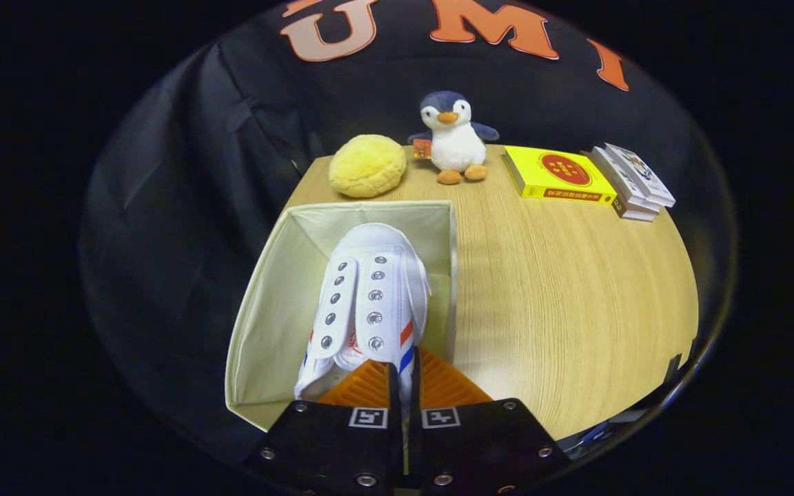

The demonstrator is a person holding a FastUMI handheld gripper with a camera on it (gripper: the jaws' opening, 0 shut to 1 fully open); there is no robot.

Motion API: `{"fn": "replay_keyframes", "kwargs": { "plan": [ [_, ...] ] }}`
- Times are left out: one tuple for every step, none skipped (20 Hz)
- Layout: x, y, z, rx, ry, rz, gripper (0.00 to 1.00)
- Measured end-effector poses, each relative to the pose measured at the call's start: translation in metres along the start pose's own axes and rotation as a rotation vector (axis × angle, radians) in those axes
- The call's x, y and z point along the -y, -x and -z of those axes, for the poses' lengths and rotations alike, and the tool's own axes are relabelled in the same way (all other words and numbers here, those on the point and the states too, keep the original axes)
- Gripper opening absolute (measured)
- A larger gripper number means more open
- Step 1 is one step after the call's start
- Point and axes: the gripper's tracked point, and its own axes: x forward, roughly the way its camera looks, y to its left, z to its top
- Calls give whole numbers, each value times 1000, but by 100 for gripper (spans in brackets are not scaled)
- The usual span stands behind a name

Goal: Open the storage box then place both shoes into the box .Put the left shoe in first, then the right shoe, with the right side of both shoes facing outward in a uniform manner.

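Fingers [404,386] pressed nearly together, clamped on the heel/collar edge of a white shoe [369,296], thin canvas pinched between them. Shoe hangs toe-far, w/ its toe down inside the open storage box [266,289], which sits on the table's [562,296] near-left part. Held by the heel prob. so it can go in toe first and the fingers stay above the rim. Shoe sits toward the box's right wall, leaving room on the left, likely for the 2nd shoe. Can't tell if it's the left or right shoe. Red/blue stripes show on both sides.

Count: 1 shoe, 1 box. Far side of table: 1 yellow plush bun [367,165], 1 penguin toy [453,138], 1 yellow book [559,176], 1 stack of approx. 3 books [635,182] far right.
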Motion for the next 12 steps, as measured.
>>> {"fn": "replay_keyframes", "kwargs": {
  "plan": [
    [-1, -2, -1, -7, -16, 7, 4],
    [-2, -4, 0, -20, -30, 16, 4],
    [-2, -5, 1, -31, -44, 25, 5],
    [-3, -6, 1, -40, -50, 24, 5],
    [-5, -7, 1, -41, -53, 17, 9],
    [-7, -7, 1, -40, -55, -1, 11],
    [-10, -6, 1, -39, -57, -19, 17],
    [-12, -4, 0, -37, -62, -40, 20],
    [-11, -1, -4, -27, -72, -56, 23],
    [-13, 2, -12, -7, -83, -85, 24],
    [-12, 6, -18, 14, -91, -111, 24],
    [-8, 10, -26, 36, -94, -124, 25]
  ]
}}
